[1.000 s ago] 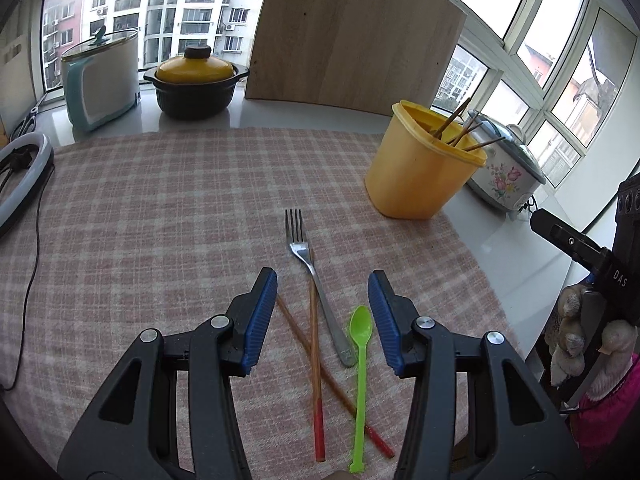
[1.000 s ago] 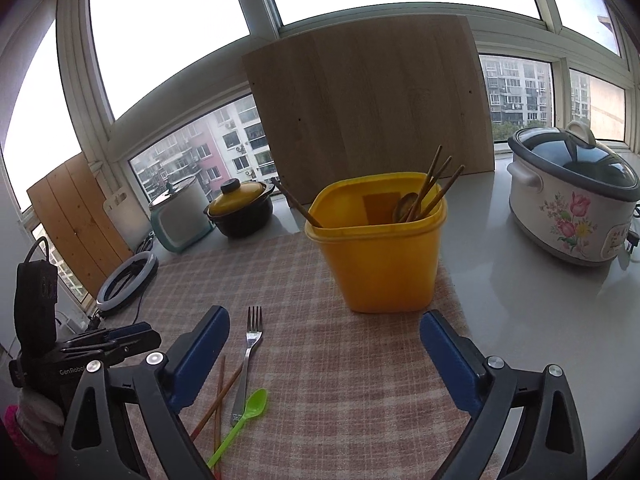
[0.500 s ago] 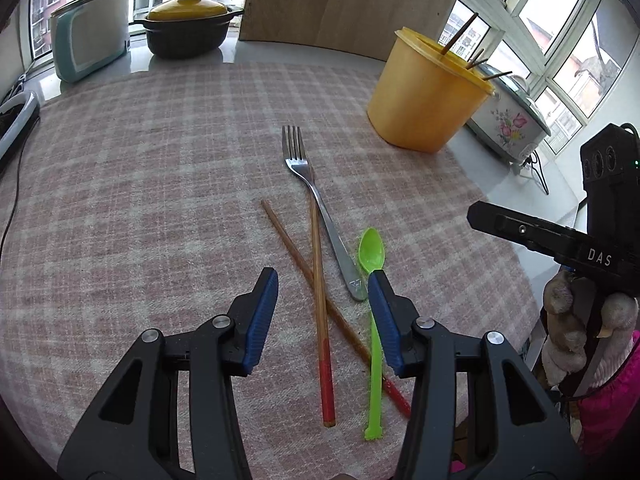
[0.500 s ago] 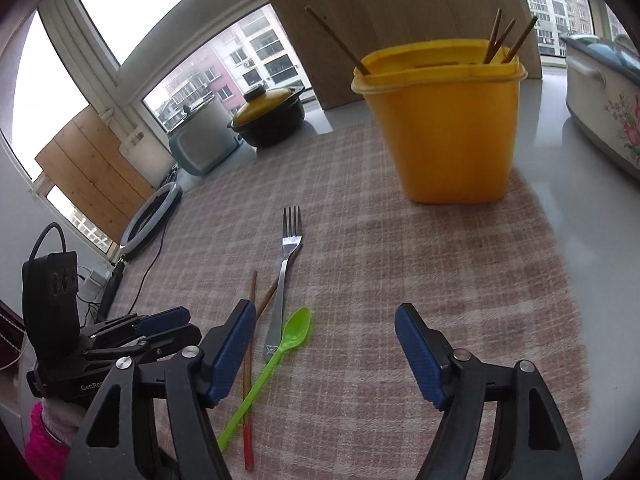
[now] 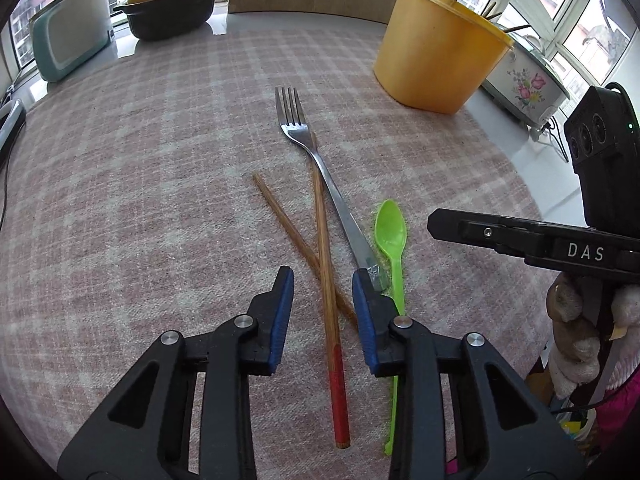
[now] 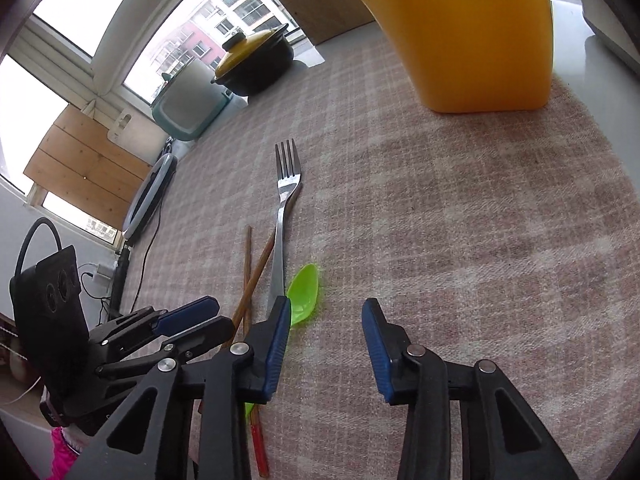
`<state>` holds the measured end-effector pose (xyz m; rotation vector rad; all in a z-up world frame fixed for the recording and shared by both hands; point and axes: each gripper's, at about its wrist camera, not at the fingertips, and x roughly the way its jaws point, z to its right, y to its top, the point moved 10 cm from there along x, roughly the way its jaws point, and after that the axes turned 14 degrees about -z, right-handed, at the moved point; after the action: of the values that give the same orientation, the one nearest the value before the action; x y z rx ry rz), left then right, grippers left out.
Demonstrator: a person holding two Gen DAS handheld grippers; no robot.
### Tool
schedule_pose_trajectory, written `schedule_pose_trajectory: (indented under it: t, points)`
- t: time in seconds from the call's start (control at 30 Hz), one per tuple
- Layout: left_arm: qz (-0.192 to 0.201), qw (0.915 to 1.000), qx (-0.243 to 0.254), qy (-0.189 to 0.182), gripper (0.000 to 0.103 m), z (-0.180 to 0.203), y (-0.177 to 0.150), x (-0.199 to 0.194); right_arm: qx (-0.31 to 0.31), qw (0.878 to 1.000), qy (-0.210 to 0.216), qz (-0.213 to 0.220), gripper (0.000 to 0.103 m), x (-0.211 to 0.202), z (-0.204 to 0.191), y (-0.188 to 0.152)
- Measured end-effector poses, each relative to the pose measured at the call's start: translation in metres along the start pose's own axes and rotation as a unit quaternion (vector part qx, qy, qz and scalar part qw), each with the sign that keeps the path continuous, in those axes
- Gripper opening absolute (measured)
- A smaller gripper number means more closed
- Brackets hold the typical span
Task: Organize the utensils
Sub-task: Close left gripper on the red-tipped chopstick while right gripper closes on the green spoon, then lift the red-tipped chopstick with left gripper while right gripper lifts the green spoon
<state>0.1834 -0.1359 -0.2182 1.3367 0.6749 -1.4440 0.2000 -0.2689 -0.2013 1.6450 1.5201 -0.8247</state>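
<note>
left gripper (image 5: 322, 304): angled steeply down over the checked cloth, jaws closing with the crossed chopsticks between the blue pads; the pads do not press on them, nothing grasped.
right gripper (image 6: 326, 332): also tilted down, low over the cloth, jaws closing over bare cloth; its left pad stands over the green spoon, nothing grasped.
hand (image 5: 576, 328): gloved, wrapped round the right gripper's handle at the right edge of the left wrist view.
chopsticks (image 5: 320, 216): two wooden sticks, crossed, lying flat, one with a red end.
fork (image 5: 320, 164): lies on one chopstick, tines pointing at the far side.
green spoon (image 5: 394, 240): just beside the fork's handle end, bowl pointing away.
yellow bin (image 5: 436, 60): upright on the far right of the cloth, sticks poking out of it.
bench (image 5: 520, 152): pale top, covered mostly by the pink checked cloth (image 5: 140, 184).
far edge: black pot with yellow lid (image 5: 172, 4), teal appliance (image 5: 68, 36), wooden board, windows.
open room: bare cloth to the left of the utensils and between them and the bin.
</note>
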Motion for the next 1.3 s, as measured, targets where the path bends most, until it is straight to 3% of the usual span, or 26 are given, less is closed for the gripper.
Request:
schedule_pose_trajectory:
  t: [0.4, 0.6, 0.67, 0.73, 0.9, 1.1, 1.17, 1.3]
  points:
    - [-0.009, 0.9999, -0.008, 0.004, 0.024, -0.008, 0.003, 0.008, -0.010, 1.000, -0.026, -0.013, 0.034, 0.018, -0.009, 0.011]
    - [-0.009, 0.9999, -0.014, 0.004, 0.016, -0.013, 0.004, 0.009, -0.031, 0.997, -0.067, -0.016, 0.033, 0.023, -0.017, 0.012]
    - [-0.007, 0.9998, -0.017, 0.008, 0.006, -0.015, 0.004, 0.008, -0.032, 0.997, -0.075, -0.017, 0.033, 0.023, -0.017, 0.012]
    - [-0.006, 0.9998, -0.019, 0.007, 0.006, -0.016, 0.004, 0.008, -0.034, 0.996, -0.080, -0.019, 0.033, 0.024, -0.018, 0.012]
    - [-0.001, 0.9998, -0.019, 0.007, 0.006, -0.017, 0.003, 0.009, -0.026, 0.997, -0.070, -0.023, 0.027, 0.024, -0.018, 0.009]
    - [0.000, 0.9998, -0.019, 0.006, 0.006, -0.016, 0.003, 0.008, -0.023, 0.997, -0.078, -0.019, 0.015, 0.025, -0.016, 0.010]
    - [0.000, 0.9998, -0.021, 0.006, 0.006, -0.016, 0.003, 0.008, -0.027, 0.996, -0.081, -0.021, 0.007, 0.027, -0.017, 0.009]
    - [0.002, 0.9996, -0.029, -0.002, 0.006, -0.017, 0.001, 0.004, -0.029, 0.997, -0.075, -0.021, 0.001, 0.027, -0.020, 0.008]
